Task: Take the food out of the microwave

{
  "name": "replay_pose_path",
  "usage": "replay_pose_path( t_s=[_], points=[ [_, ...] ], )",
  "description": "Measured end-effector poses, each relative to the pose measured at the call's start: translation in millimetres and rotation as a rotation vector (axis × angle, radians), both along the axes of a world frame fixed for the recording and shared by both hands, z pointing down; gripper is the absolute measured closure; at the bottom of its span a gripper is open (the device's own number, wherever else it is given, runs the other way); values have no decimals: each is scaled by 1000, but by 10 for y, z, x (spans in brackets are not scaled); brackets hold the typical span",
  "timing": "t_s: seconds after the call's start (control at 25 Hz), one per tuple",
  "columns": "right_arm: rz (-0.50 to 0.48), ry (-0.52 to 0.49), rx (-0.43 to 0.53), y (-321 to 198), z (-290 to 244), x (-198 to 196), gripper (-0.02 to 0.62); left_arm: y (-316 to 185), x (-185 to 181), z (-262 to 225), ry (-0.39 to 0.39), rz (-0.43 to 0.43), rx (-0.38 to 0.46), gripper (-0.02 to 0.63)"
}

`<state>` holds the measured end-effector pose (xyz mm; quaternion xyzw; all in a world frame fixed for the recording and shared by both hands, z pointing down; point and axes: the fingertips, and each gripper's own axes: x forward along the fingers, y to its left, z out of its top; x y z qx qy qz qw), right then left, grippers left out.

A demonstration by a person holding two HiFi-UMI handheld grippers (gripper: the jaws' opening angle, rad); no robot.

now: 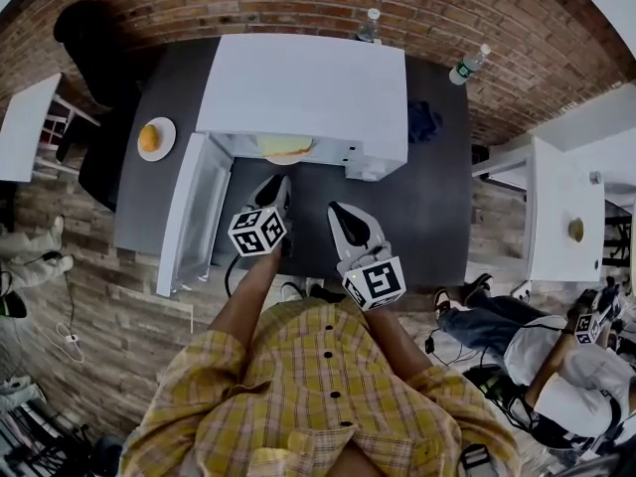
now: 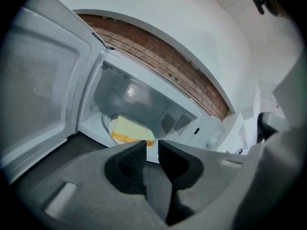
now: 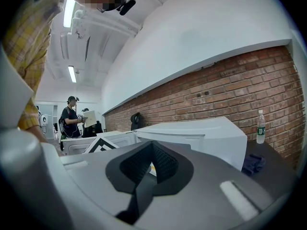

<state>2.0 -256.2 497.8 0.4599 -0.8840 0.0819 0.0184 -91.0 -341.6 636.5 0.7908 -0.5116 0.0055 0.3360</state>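
Note:
The white microwave stands on a dark table with its door swung open to the left. Inside lies the food, a pale yellow slab on a white plate. In the left gripper view the food sits just beyond the jaws, inside the lit cavity. My left gripper hangs in front of the opening, open by a narrow gap with nothing between the jaws. My right gripper stays lower right of the opening, shut and empty.
An orange on a small plate rests on the table left of the microwave. Two water bottles stand at the brick wall and a blue cloth lies to the right. A white side table and a seated person are at right.

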Motion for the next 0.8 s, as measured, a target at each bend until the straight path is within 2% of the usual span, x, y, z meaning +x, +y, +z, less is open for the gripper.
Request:
replay_pose_path(
  t_s=[0.12, 0.44, 0.8],
  points=[
    [1, 1, -5, -11, 14, 7, 592, -76, -42, 137, 84, -38, -56, 509],
    [7, 7, -12, -15, 17, 43, 592, -198, -223, 486, 416, -200, -210, 486],
    [20, 11, -23, -52, 51, 74, 592, -337, -194, 657, 605, -260, -258, 483]
  ],
)
